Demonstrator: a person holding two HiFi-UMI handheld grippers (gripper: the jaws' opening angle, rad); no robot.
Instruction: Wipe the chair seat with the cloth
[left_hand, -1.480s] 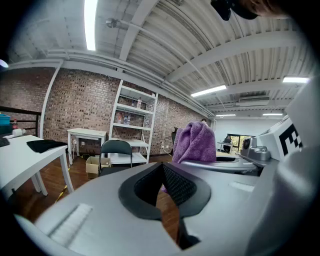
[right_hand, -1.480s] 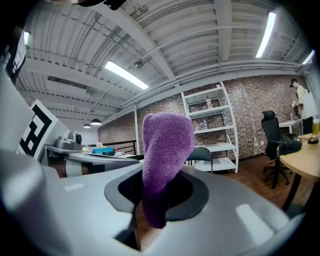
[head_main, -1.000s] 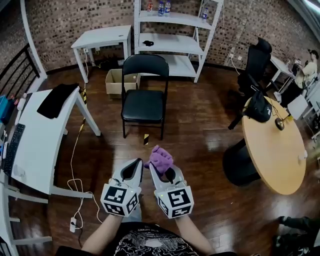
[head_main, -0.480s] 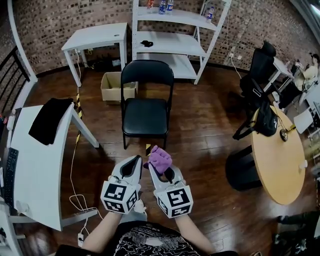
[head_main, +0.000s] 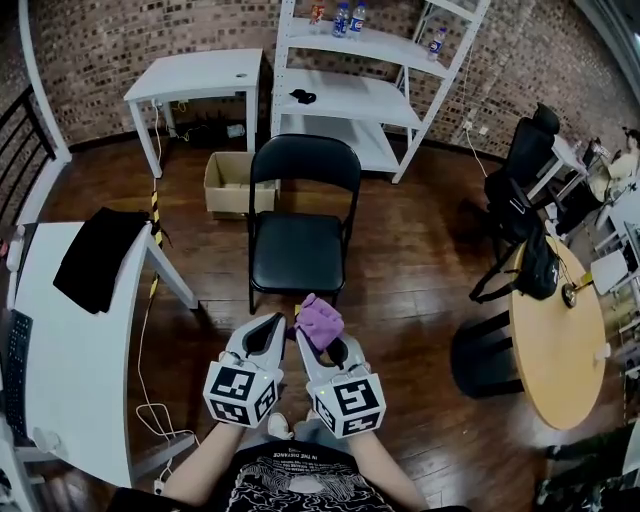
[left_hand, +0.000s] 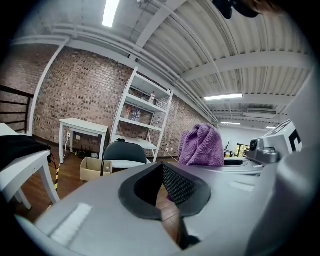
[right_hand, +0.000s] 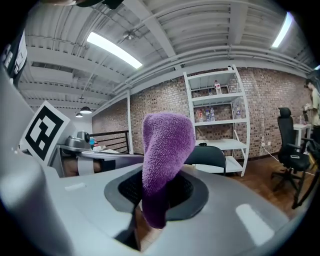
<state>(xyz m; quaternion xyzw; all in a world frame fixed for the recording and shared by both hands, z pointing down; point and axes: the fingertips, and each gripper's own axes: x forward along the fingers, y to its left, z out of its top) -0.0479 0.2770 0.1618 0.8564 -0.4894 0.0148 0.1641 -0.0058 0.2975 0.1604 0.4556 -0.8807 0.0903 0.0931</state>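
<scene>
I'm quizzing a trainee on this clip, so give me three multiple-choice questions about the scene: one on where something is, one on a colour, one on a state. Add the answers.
1. Where is the cardboard box?
A. On the floor beside the black chair
B. On a shelf
C. On the round table

2. What colour is the cloth?
A. Green
B. Purple
C. White

3. What state is the right gripper in?
A. Open and empty
B. Shut on the cloth
C. Open around a bottle

Answers:
1 A: the head view shows the box on the wood floor, just left of the chair.
2 B: the cloth looks purple in all three views.
3 B: the right gripper view shows its jaws closed on the cloth, which sticks up from between them.
</scene>
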